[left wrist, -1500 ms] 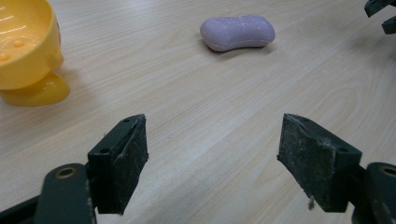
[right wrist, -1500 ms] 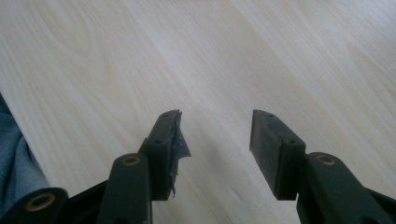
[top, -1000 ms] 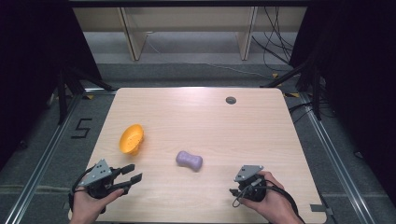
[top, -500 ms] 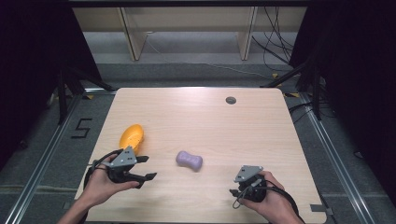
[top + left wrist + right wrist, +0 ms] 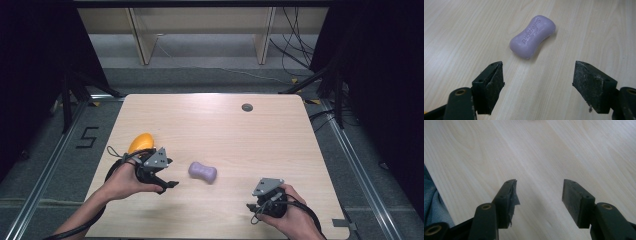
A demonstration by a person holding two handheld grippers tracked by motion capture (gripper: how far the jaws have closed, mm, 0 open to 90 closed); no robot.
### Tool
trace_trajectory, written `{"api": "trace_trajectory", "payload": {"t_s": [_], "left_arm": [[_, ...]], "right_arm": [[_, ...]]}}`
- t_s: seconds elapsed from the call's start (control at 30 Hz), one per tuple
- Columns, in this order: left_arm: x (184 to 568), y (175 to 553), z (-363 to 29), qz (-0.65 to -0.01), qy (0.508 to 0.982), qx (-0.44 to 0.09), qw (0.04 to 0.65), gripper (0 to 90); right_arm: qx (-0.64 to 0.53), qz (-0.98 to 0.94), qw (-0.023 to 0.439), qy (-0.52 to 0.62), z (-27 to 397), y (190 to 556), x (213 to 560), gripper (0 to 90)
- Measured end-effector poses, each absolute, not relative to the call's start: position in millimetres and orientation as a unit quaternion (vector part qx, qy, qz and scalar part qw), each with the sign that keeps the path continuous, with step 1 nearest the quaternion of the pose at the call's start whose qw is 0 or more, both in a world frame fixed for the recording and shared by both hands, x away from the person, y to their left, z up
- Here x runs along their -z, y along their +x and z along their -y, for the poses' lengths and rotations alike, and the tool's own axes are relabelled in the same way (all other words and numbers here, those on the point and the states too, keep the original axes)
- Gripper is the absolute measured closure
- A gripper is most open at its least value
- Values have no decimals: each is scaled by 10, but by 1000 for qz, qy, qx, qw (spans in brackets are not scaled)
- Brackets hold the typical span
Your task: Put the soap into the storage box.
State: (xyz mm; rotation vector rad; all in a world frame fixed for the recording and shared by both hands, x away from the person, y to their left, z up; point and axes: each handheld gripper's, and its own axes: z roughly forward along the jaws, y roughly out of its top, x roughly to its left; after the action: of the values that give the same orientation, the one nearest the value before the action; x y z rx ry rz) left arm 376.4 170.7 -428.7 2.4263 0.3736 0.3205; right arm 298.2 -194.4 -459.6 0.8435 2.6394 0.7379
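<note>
Approaching the lilac, waisted bar of soap [image 5: 533, 37] lying mid-tabletop [image 5: 280, 145], the left tool [image 5: 537, 87], its jaws just opened and empty, must advance to straddle the bar, while the right tool [image 5: 538, 202] waits likewise apart.

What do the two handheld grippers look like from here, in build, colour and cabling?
Both are black. The left gripper and the right gripper each carry a grey three-cornered plate on top and trail a black cable. In the gripper views, each has two blocky black jaws with worn, frayed pads and brass-coloured pivot rivets. The forearms look bare, with no sleeve visible.
</note>
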Motion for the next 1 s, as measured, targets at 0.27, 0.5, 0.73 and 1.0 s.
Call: {"api": "trace_trajectory", "payload": {"t_s": [0.27,0.5,0.73,1.0], "left_arm": [[4240,3905,-1571,-116,943,-113,290,229],[4207,4018,-1453,-96,952,-114,267,224],[4242,4083,-1338,-93,955,-105,260,200],[4260,4192,-1265,-78,958,-105,255,194]], "right_arm": [[-259,-910,138,291,1951,2981,4613,449],[-260,-910,140,291,1953,2982,4616,442],[-260,-911,142,286,1960,2994,4619,435],[-263,-911,140,284,1962,2998,4621,430]]}}
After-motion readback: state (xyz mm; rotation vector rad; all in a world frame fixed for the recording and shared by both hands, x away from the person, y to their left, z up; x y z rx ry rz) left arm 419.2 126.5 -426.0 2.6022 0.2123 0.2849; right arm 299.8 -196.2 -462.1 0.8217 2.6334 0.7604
